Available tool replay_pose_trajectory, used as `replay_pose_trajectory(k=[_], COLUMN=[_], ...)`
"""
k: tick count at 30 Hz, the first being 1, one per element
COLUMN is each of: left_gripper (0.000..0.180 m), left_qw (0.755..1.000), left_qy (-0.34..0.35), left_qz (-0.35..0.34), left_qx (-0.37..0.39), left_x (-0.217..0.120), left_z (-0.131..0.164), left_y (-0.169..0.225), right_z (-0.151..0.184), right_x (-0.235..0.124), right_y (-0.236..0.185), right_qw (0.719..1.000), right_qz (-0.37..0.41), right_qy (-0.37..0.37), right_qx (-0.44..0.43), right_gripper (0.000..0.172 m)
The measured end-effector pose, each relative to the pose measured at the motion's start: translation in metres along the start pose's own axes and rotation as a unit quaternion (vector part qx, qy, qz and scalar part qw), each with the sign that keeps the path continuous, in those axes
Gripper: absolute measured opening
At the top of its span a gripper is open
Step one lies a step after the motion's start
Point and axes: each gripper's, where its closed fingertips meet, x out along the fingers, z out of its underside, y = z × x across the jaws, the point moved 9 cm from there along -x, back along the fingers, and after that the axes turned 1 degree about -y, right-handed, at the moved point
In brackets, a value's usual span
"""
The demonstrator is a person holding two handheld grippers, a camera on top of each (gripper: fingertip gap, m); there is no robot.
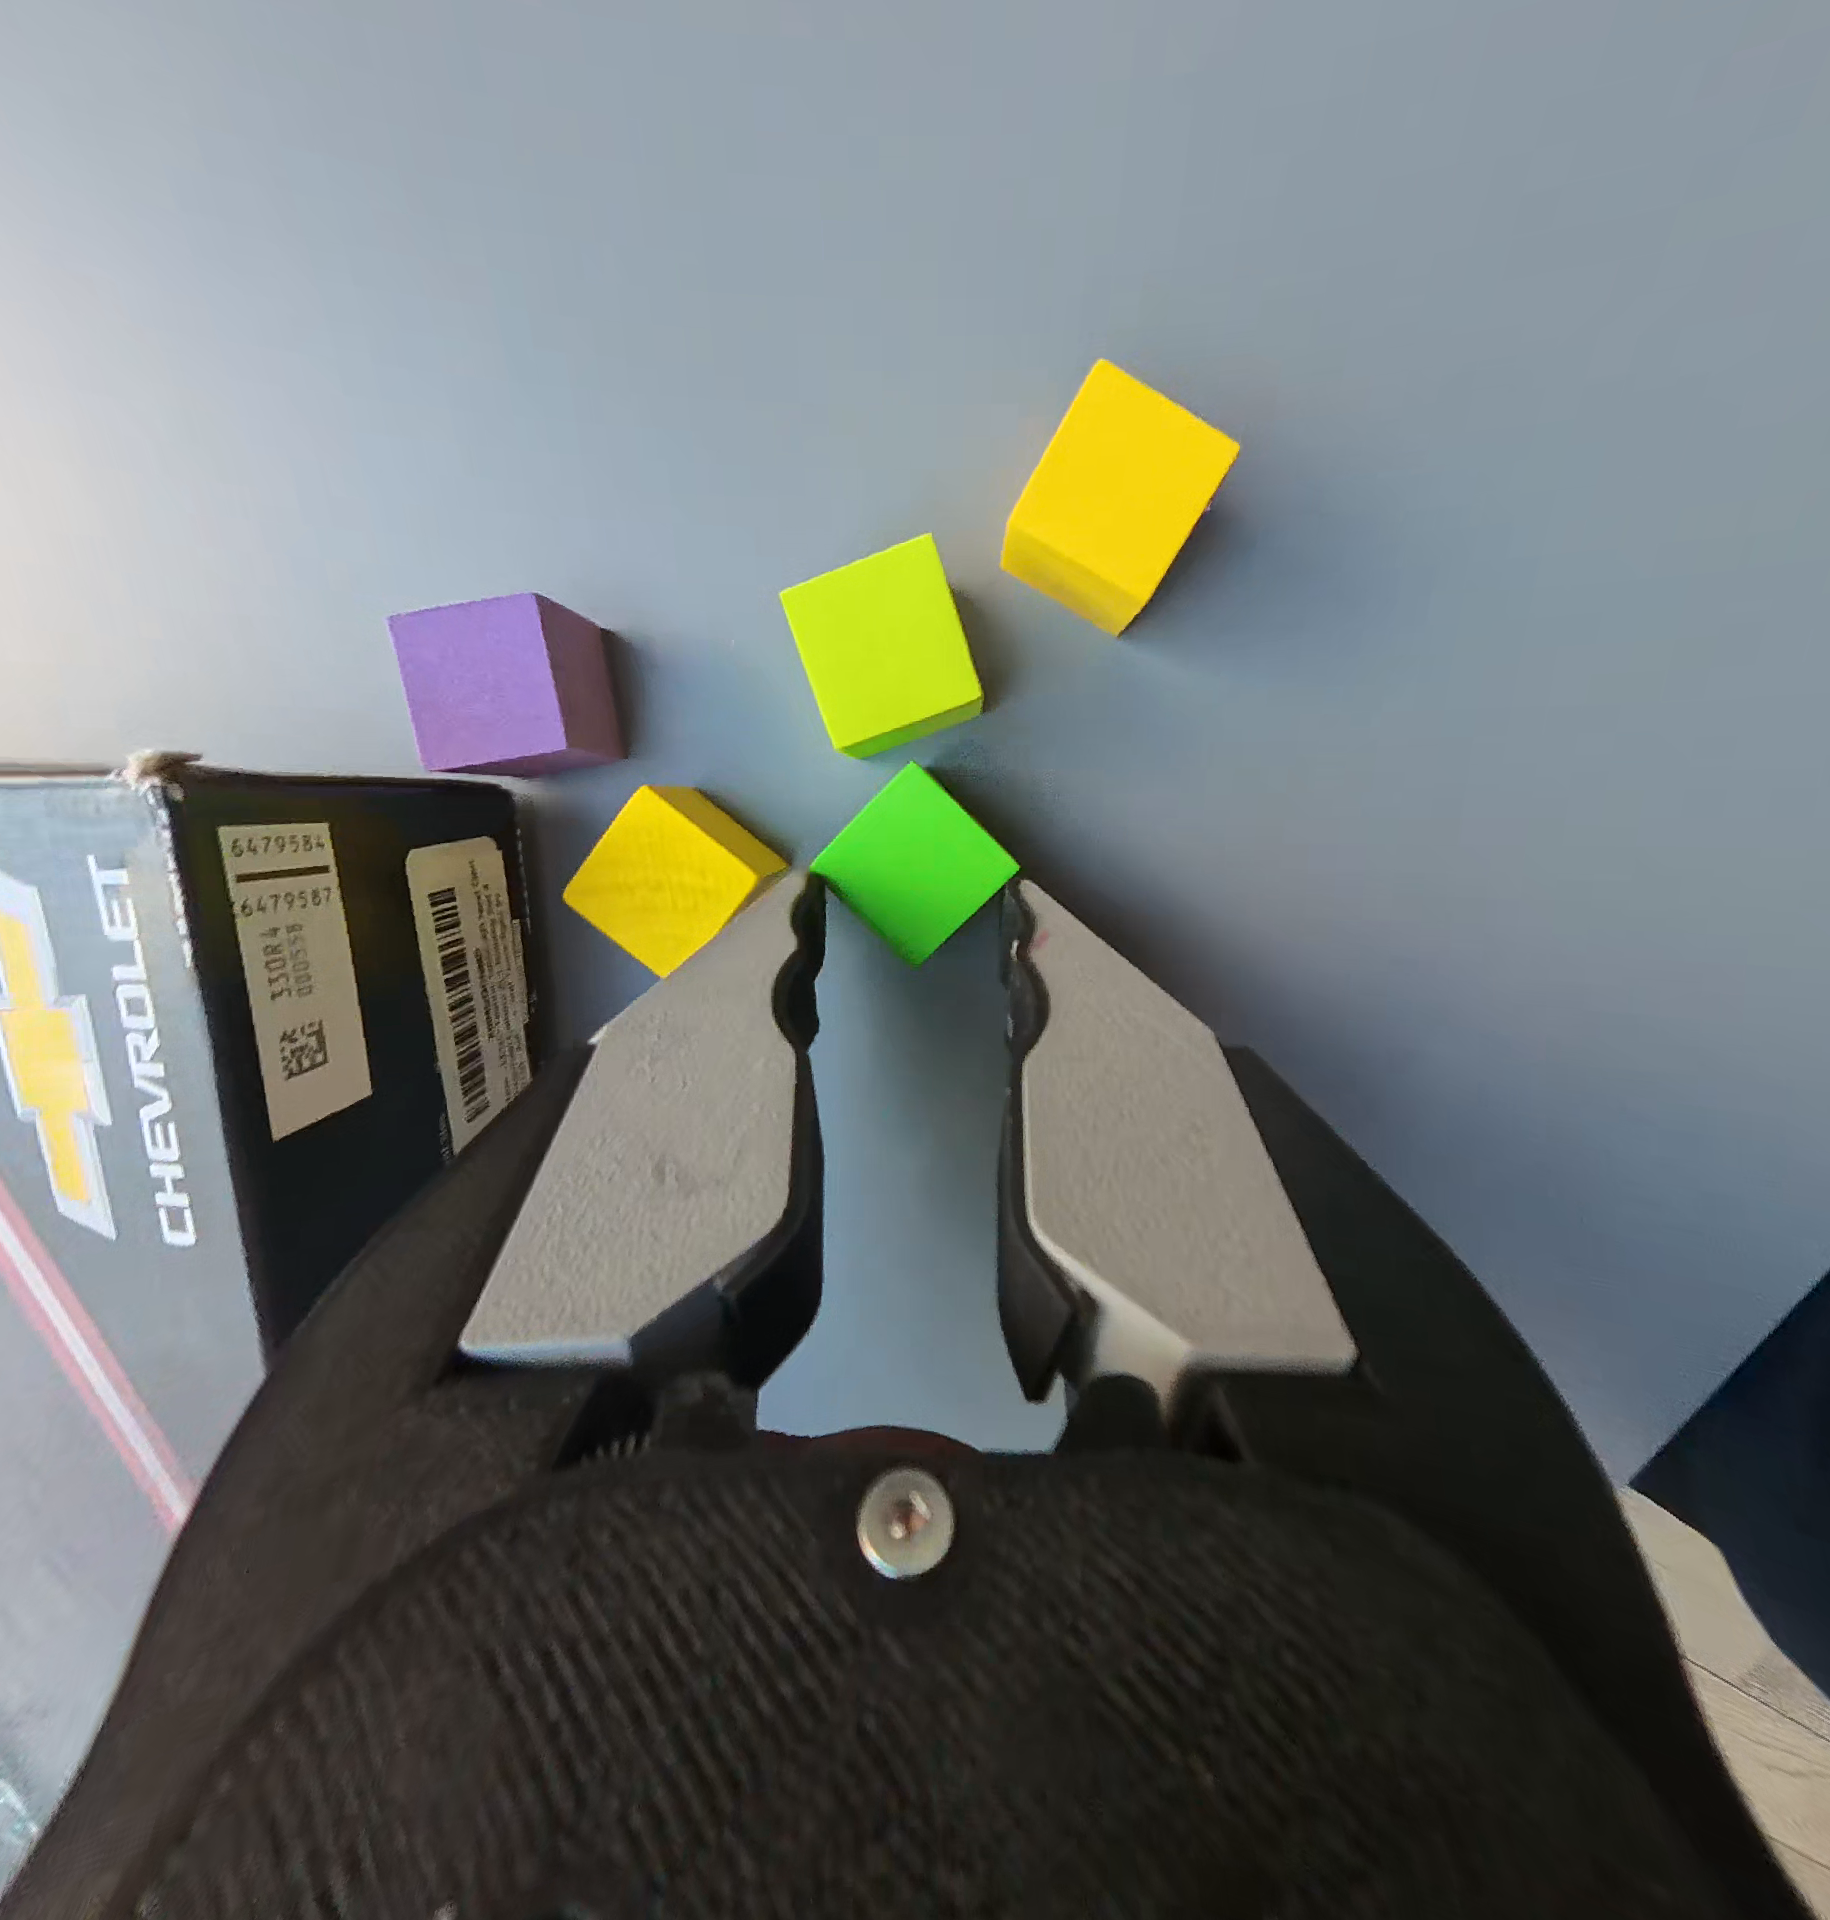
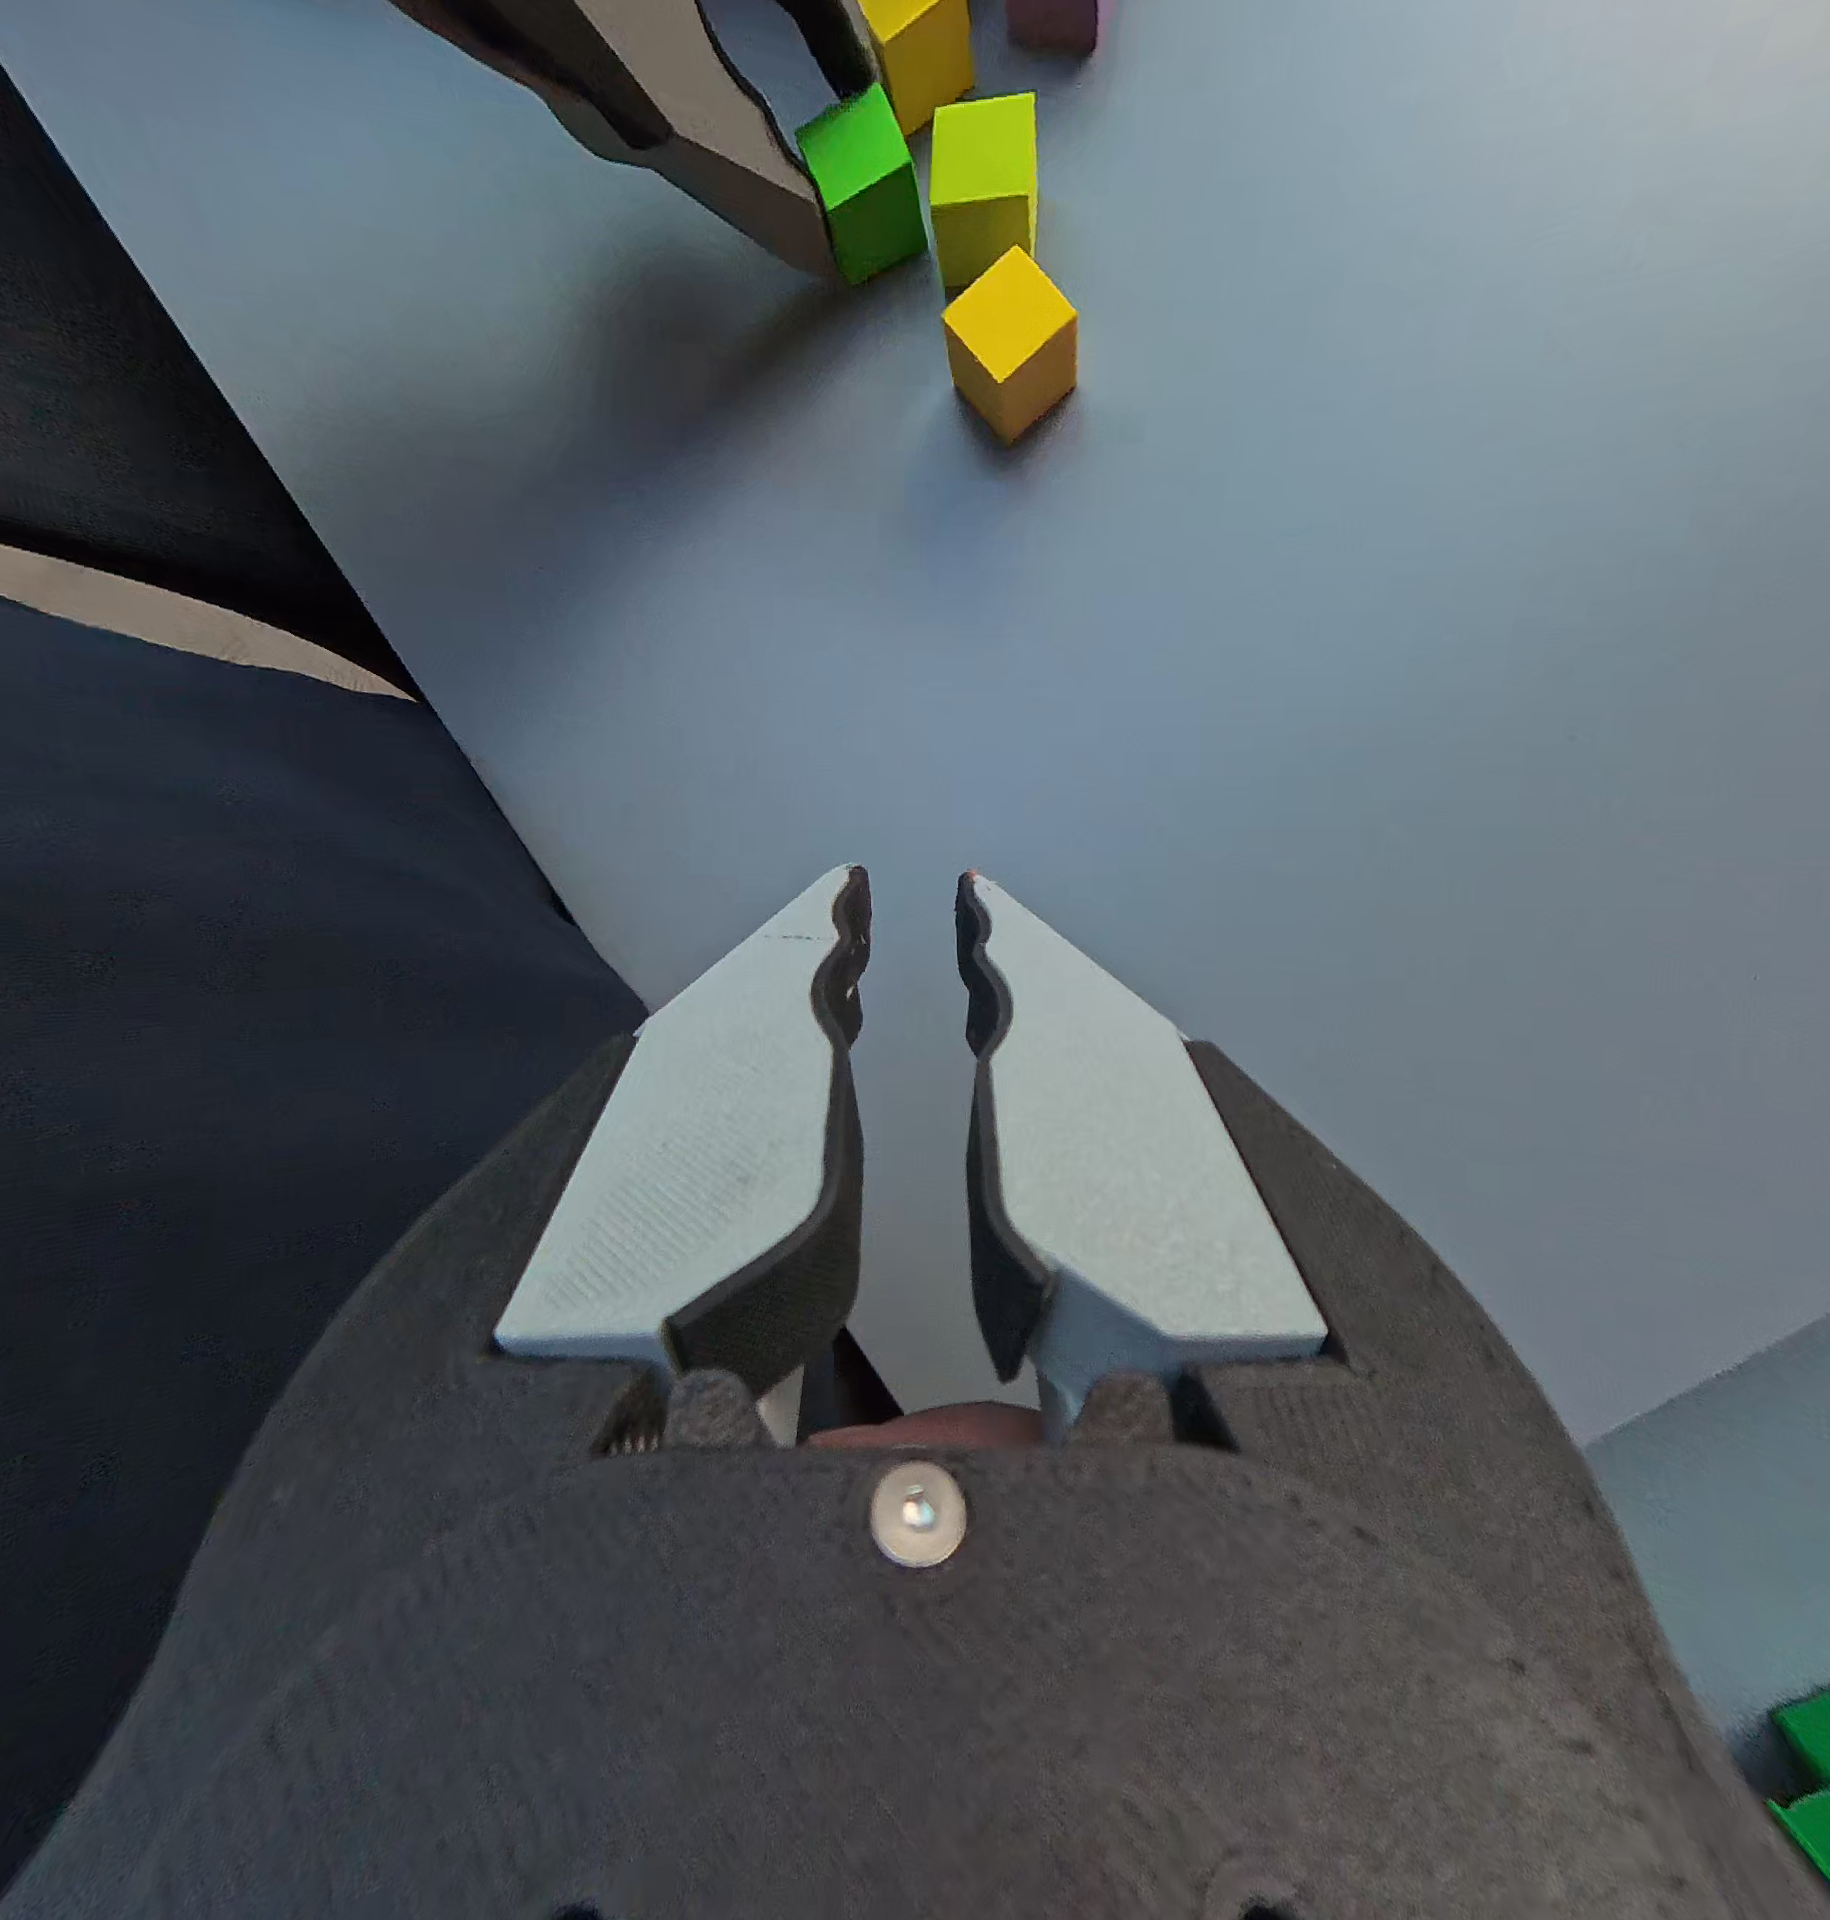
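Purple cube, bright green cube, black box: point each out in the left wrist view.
purple cube [image 1: 475, 681], left wrist view, on its top face.
bright green cube [image 1: 913, 857], left wrist view, on its top face.
black box [image 1: 371, 810], left wrist view, on its labelled end face.

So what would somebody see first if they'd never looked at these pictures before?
Probably the bright green cube on the blue-grey table, pinched corner to corner between the left gripper's grey fingertips. Around it lie a lime cube, two yellow cubes and a purple cube. The right gripper hangs apart, holding nothing.
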Motion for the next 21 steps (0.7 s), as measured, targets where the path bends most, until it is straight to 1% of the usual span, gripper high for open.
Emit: replay_pose_trajectory(k=[4,6,9,11,13,14,16,17,18,21], left_gripper=[0.030,0.030,0.030,0.032,0.045,0.046,0.053,0.052,0.048,0.046], left_qw=[1.000,0.999,0.998,0.996,0.995,0.995,0.993,0.992,0.991,0.982], left_qy=[-0.009,-0.010,-0.009,-0.010,-0.012,-0.011,-0.009,-0.008,-0.006,-0.001], left_qz=[0.002,0.019,0.014,0.045,0.036,0.030,0.025,0.023,0.017,0.013], left_qx=[-0.015,-0.035,-0.053,-0.078,-0.093,-0.099,-0.117,-0.124,-0.134,-0.187], left_x=[0.000,0.000,0.003,0.005,0.001,-0.003,-0.015,-0.023,-0.030,-0.049], left_z=[-0.004,-0.009,-0.019,-0.023,-0.018,-0.013,-0.001,0.007,0.015,0.040], left_y=[0.016,0.036,0.066,0.085,0.095,0.097,0.101,0.101,0.102,0.105], right_z=[0.013,0.020,0.018,0.006,-0.014,-0.026,-0.050,-0.062,-0.073,-0.095], right_x=[-0.005,-0.005,0.001,0.008,0.019,0.026,0.045,0.055,0.066,0.101], right_y=[0.017,0.025,0.036,0.043,0.048,0.050,0.050,0.050,0.049,0.041], right_qw=[1.000,0.999,0.999,0.999,0.997,0.996,0.994,0.992,0.990,0.981], right_qz=[-0.014,-0.022,-0.039,-0.043,-0.052,-0.060,-0.073,-0.070,-0.065,-0.063], right_qy=[0.018,0.019,0.020,0.021,0.025,0.026,0.020,0.018,0.015,-0.017], right_qx=[0.017,0.022,0.004,-0.022,-0.045,-0.056,-0.083,-0.101,-0.122,-0.182], right_gripper=[0.013,0.014,0.013,0.013,0.013,0.014,0.020,0.028,0.031,0.033])
